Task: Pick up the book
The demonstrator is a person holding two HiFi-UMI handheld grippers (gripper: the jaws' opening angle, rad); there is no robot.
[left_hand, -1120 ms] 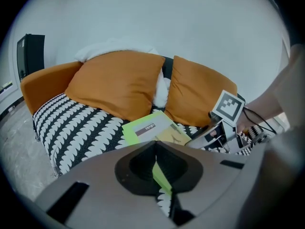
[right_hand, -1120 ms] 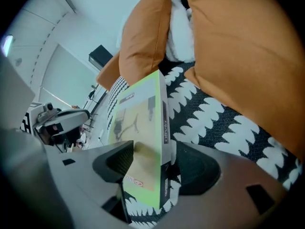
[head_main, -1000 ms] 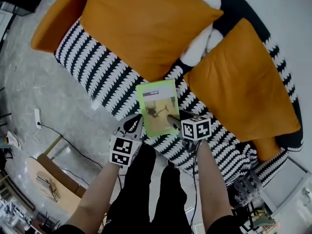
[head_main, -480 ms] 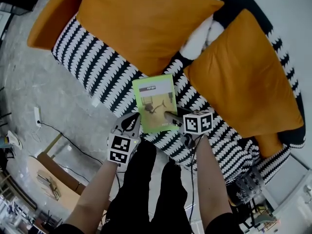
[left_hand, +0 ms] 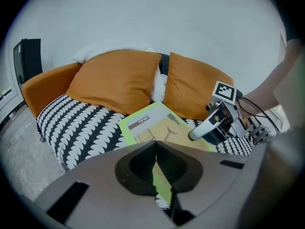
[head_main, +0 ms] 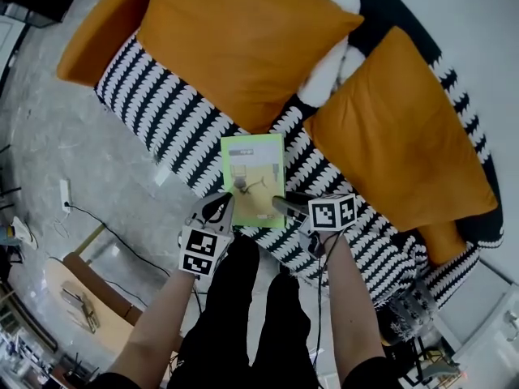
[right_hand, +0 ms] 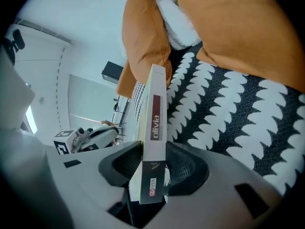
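Closing just now, my right gripper (right_hand: 153, 168) clamps the green book (head_main: 253, 178) at its spine over the patterned sofa (head_main: 162, 112); my left gripper (left_hand: 156, 171) seems pressed together, empty.

L gripper (head_main: 224, 206), R gripper (head_main: 280, 206): b&w marker cubes (head_main: 200, 252); black trousers (head_main: 243, 322)
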